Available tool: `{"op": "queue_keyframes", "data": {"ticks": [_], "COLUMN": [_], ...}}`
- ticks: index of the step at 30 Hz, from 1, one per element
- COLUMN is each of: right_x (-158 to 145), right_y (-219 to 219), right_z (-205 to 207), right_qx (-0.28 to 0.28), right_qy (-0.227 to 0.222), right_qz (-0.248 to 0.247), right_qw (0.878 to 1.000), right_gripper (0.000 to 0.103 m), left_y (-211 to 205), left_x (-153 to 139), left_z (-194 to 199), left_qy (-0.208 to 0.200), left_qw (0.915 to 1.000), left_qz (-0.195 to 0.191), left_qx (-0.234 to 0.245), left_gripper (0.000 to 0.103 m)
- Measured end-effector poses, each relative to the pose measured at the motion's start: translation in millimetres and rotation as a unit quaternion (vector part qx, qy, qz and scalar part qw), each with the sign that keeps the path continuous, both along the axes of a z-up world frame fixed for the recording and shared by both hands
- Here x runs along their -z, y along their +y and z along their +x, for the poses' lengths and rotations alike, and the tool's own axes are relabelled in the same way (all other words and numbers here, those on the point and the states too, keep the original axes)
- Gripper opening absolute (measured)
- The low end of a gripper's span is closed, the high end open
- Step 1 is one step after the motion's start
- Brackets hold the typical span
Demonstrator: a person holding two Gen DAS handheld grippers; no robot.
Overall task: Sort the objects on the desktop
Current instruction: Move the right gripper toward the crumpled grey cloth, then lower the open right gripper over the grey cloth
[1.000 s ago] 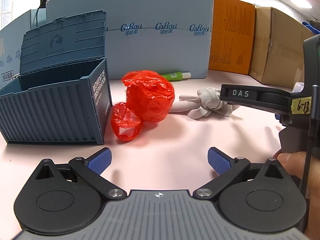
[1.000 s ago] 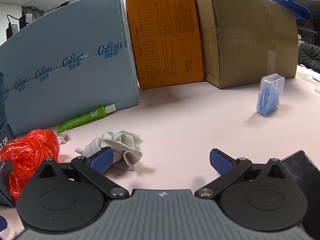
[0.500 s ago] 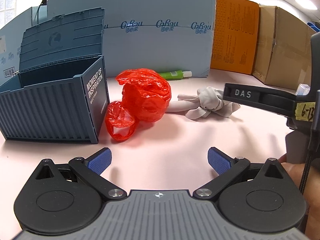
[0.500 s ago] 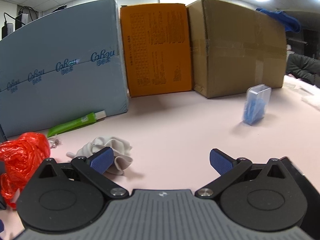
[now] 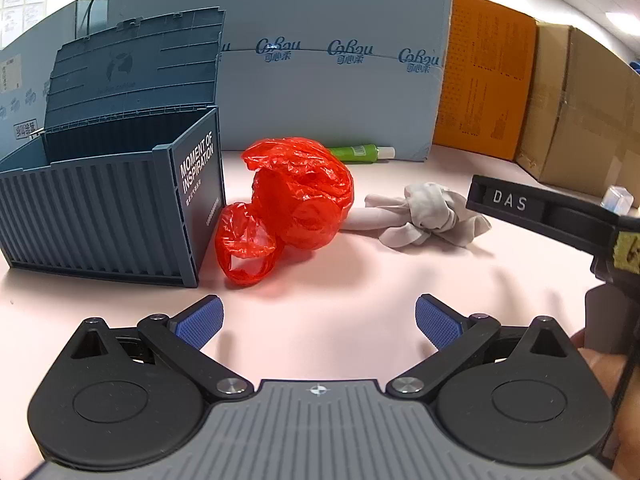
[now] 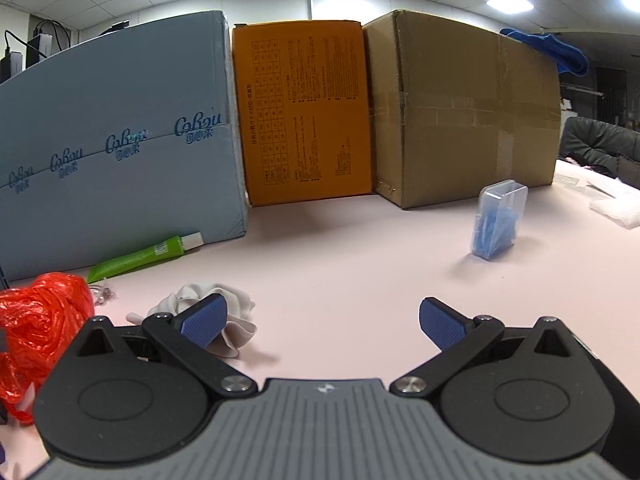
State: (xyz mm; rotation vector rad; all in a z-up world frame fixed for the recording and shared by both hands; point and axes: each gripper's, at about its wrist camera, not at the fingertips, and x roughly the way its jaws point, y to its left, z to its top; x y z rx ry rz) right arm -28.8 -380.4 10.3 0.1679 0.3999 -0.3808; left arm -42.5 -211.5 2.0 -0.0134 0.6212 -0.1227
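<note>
Left gripper spread wide, empty, low over pink tabletop, bottom centre of frame. Red plastic bag at centre, touching corner of open blue container-style storage box on left. Knotted grey cloth right of bag; green tube behind, against light-blue carton.

Right gripper also spread, empty. Clear case of blue items upright at right of frame, near brown cardboard box.

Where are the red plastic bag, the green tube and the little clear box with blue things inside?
red plastic bag (image 5: 304, 192), left wrist view, on its crumpled main bulge.
green tube (image 6: 136, 258), right wrist view, on the middle of its body.
clear box (image 6: 498, 220), right wrist view, on its front face.
</note>
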Motion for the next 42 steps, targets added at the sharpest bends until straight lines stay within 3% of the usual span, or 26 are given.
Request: {"op": "queue_keyframes", "data": {"ticks": [8, 12, 17, 24, 35, 42], "right_x": [-3.2, -5.0, -5.6, -4.1, -2.6, -1.1], "right_y": [8.4, 16.9, 16.3, 15.0, 0.9, 2.0], "right_z": [-1.8, -3.4, -4.3, -2.6, -5.4, -2.7], "right_qx": [-0.017, -0.003, 0.009, 0.004, 0.021, 0.004], "right_qy": [-0.014, -0.019, -0.022, -0.016, -0.021, -0.014], "right_qz": [-0.022, -0.062, -0.069, -0.064, -0.021, -0.017], "right_qw": [1.000, 0.998, 0.997, 0.998, 0.999, 1.000], "right_gripper": [0.103, 0.103, 0.103, 0.103, 0.103, 0.103], "left_y": [-2.4, -3.5, -2.8, -5.2, -18.4, -18.5], "left_x": [-1.4, -1.5, -1.2, -1.4, -0.6, -0.4], "left_z": [3.2, 2.8, 3.4, 3.7, 4.7, 7.1], "left_qy": [-0.011, -0.013, -0.014, -0.015, -0.013, -0.007], "left_qw": [0.9997, 0.9997, 0.9997, 0.9998, 0.9984, 0.9981], "left_qz": [-0.007, -0.005, -0.005, -0.005, -0.007, -0.017], "left_qx": [-0.019, -0.019, -0.021, -0.011, 0.055, 0.058], "left_gripper": [0.103, 0.103, 0.103, 0.103, 0.103, 0.103]}}
